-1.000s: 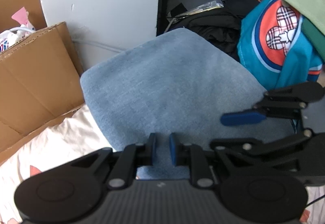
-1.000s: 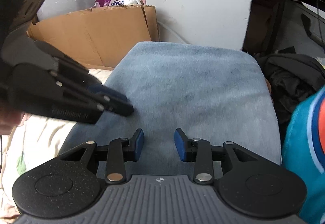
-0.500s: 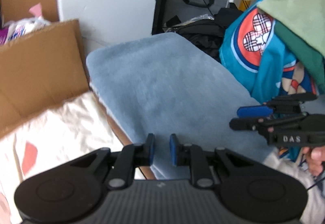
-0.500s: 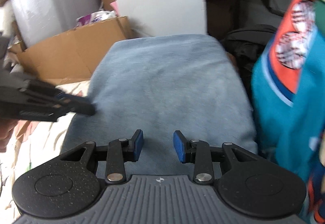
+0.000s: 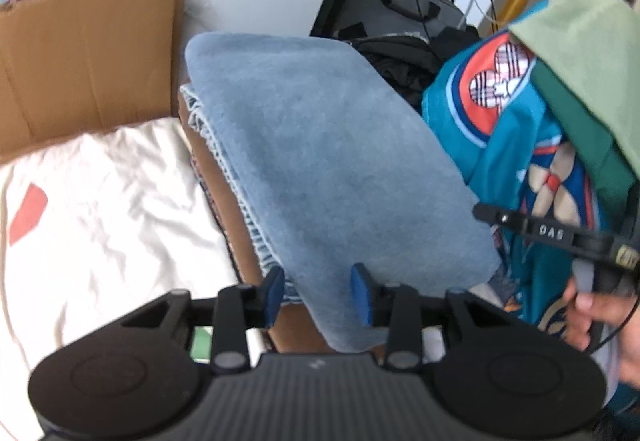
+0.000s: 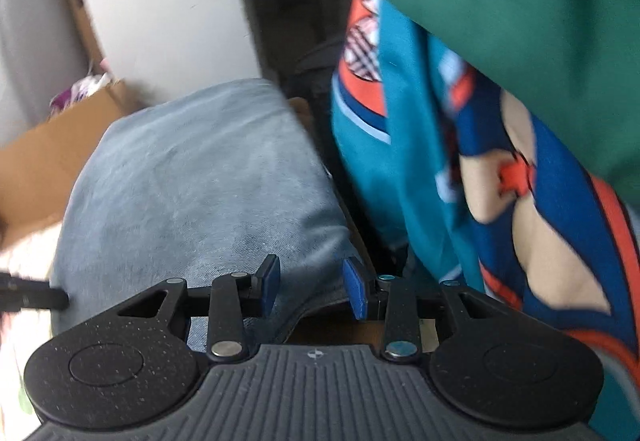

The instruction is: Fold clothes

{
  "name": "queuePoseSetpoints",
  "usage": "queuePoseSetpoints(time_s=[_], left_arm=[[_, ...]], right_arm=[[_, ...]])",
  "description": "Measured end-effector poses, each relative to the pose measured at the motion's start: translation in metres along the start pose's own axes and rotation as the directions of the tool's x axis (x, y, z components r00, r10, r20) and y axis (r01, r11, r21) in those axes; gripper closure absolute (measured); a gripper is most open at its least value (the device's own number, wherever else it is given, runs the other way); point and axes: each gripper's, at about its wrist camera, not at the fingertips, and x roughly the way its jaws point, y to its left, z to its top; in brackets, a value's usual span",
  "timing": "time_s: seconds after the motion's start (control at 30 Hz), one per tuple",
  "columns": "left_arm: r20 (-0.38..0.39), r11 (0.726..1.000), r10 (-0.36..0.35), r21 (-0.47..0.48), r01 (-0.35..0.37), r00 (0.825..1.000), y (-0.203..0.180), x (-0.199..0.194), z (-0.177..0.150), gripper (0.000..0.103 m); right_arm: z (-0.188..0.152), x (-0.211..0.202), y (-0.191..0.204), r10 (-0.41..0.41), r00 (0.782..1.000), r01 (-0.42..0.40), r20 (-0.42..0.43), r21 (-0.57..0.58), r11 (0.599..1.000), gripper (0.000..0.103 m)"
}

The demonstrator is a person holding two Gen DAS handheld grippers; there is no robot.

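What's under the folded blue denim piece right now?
The folded blue denim lies on a brown cardboard surface, visible along its left edge; a patterned strip peeks between them. Anything further beneath is covered.

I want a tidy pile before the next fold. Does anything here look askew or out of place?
Yes. The folded blue garment sits crooked on the brown box and overhangs its near corner; its frayed hem shows along one side. Beside it, the teal printed garment hangs unfolded.

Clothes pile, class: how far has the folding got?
Done: the blue denim piece lies folded flat. In hand: nothing; the left tool, just opening, and the right tool are empty. Left: the teal printed shirt and green clothes hang unfolded.
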Motion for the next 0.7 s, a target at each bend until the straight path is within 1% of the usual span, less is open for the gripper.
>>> queuePoseSetpoints(time_s=[0.07,0.1,0.13,0.17,0.2,0.27,0.33,0.47,0.5,0.53,0.57,0.6,0.7], left_arm=[[-0.005,1.0,-0.009,-0.012,0.009,1.0,0.001,0.0,0.0,0.065],[-0.007,1.0,-0.014,-0.019,0.014,1.0,0.001,0.001,0.0,0.066],[-0.009,1.0,-0.019,-0.025,0.019,1.0,0.002,0.001,0.0,0.07],[-0.012,0.999,-0.023,-0.031,0.023,1.0,0.002,0.001,0.0,0.075],[-0.015,0.999,-0.026,-0.039,0.025,1.0,0.003,0.0,0.0,0.077],[-0.022,0.998,-0.031,-0.053,0.029,0.999,0.006,-0.002,0.0,0.084],[-0.027,0.998,-0.029,-0.054,0.027,0.999,0.005,-0.005,-0.001,0.087],[-0.033,0.998,-0.025,-0.058,0.023,0.999,0.004,-0.009,-0.005,0.093],[-0.034,0.998,-0.027,-0.064,0.025,0.999,0.005,-0.01,-0.005,0.095],[-0.036,0.997,-0.028,-0.069,0.026,0.999,0.005,-0.012,-0.006,0.097],[-0.038,0.997,-0.029,-0.074,0.026,0.999,0.005,-0.014,-0.006,0.102],[-0.041,0.997,-0.028,-0.075,0.024,0.999,0.006,-0.017,-0.007,0.103],[-0.048,0.996,-0.026,-0.081,0.022,0.999,0.008,-0.027,-0.01,0.103]], right_arm=[[-0.002,0.0,-0.005,0.027,1.0,-0.027,0.003,0.065,0.998,0.057],[-0.004,0.001,-0.007,0.036,0.999,-0.036,0.001,0.089,0.995,0.05],[-0.007,0.002,-0.008,0.037,0.999,-0.037,0.002,0.11,0.993,0.045],[-0.01,0.001,-0.01,0.035,0.999,-0.036,0.004,0.131,0.991,0.043],[-0.013,0.002,-0.012,0.034,0.999,-0.034,0.002,0.157,0.987,0.041],[-0.019,0.003,-0.017,0.041,0.999,-0.038,-0.01,0.222,0.974,0.041],[-0.024,0.005,-0.019,0.06,0.998,-0.054,-0.015,0.284,0.957,0.041],[-0.039,0.01,-0.021,0.158,0.987,-0.136,-0.024,0.395,0.909,0.041],[-0.044,0.012,-0.022,0.187,0.982,-0.156,-0.031,0.422,0.893,0.042],[-0.047,0.015,-0.021,0.214,0.976,-0.175,-0.038,0.445,0.878,0.05],[-0.05,0.015,-0.02,0.236,0.971,-0.19,-0.043,0.462,0.866,0.056],[-0.053,0.016,-0.019,0.251,0.967,-0.2,-0.048,0.472,0.859,0.065],[-0.055,0.009,-0.014,0.26,0.964,-0.205,-0.053,0.476,0.855,0.071]])
